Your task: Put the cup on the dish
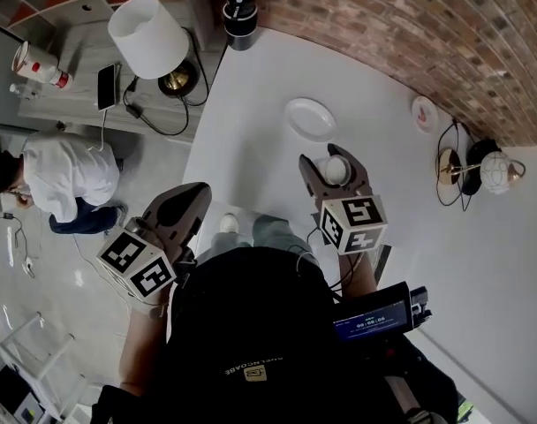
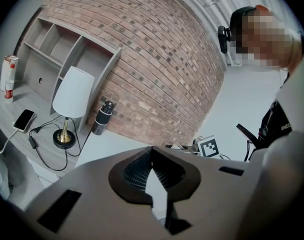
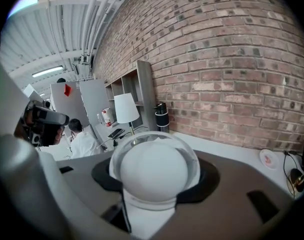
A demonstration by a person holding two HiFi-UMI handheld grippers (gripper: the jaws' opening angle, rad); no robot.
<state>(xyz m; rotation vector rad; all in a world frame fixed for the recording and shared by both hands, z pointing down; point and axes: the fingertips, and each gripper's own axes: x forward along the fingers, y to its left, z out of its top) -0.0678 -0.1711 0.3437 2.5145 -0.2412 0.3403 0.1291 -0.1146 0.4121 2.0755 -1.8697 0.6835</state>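
The right gripper (image 1: pixel 332 161) is squeezing the round white cup (image 1: pixel 337 171) just nearer than the white dish (image 1: pixel 310 117), the left gripper (image 1: pixel 191 203) is sitting shut and empty, and the smooth cup could be slipping out or tipping on the rim.

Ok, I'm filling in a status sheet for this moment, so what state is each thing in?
cup: gripped between the jaws of the right gripper, not yet on the dish.
dish: empty, lying flat on the white table.
right gripper: shut on the cup.
left gripper: shut, nothing in it.
lamp: upright on the side table.
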